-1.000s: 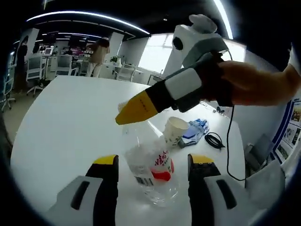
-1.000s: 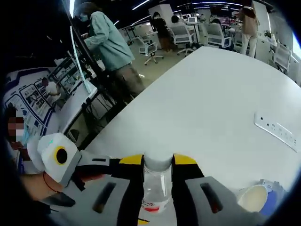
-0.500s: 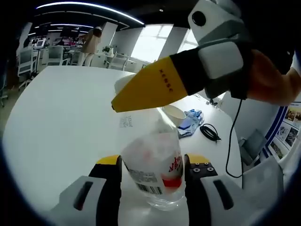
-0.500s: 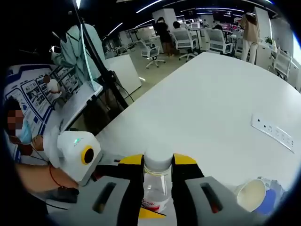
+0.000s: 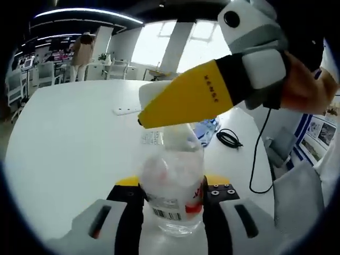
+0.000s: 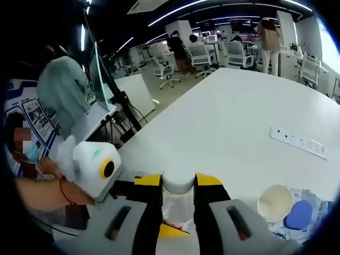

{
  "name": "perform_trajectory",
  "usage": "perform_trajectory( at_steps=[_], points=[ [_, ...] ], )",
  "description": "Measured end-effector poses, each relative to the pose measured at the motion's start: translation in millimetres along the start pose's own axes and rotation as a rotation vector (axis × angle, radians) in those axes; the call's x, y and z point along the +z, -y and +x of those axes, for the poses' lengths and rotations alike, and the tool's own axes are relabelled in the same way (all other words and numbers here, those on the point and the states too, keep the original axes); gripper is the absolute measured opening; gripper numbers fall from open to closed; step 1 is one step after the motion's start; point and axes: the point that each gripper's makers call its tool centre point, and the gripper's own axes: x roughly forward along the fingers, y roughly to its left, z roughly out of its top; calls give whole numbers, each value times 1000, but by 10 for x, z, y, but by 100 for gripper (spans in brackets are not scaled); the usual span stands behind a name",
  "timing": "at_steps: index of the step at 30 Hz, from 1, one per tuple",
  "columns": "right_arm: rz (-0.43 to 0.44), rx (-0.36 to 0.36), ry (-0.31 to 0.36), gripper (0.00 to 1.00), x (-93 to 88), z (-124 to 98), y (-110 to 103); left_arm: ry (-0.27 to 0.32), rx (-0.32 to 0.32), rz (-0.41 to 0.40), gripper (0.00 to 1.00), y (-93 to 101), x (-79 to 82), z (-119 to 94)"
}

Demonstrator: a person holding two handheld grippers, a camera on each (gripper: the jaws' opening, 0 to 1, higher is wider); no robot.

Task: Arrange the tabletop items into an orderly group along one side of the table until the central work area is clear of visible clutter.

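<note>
Clear plastic bottle (image 5: 172, 196) upright on white table (image 5: 64, 159), body clamped between left gripper (image 5: 171, 194) jaws, cap clamped between right gripper (image 6: 178, 186) jaws; black cable (image 5: 229, 139) in left gripper view; paper cup (image 6: 275, 202) and power strip (image 6: 296, 142) in right gripper view.

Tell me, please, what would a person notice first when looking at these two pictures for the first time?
First, the clear plastic bottle with a red label, gripped low on its body by the left gripper while the right gripper clamps its white cap from above. Beyond it on the white table stand a white paper cup beside a blue and white packet, with a black cable nearby.
</note>
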Motion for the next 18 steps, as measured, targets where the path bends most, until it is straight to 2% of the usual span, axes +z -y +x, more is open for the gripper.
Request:
perform_trajectory(
  at_steps=[10, 18],
  points=[
    [6, -30, 65, 19, 85, -250, 132, 8, -40, 68, 41, 125, 208, 116],
    [1, -53, 126, 19, 184, -364, 199, 4, -53, 131, 40, 128, 342, 148]
  ],
)
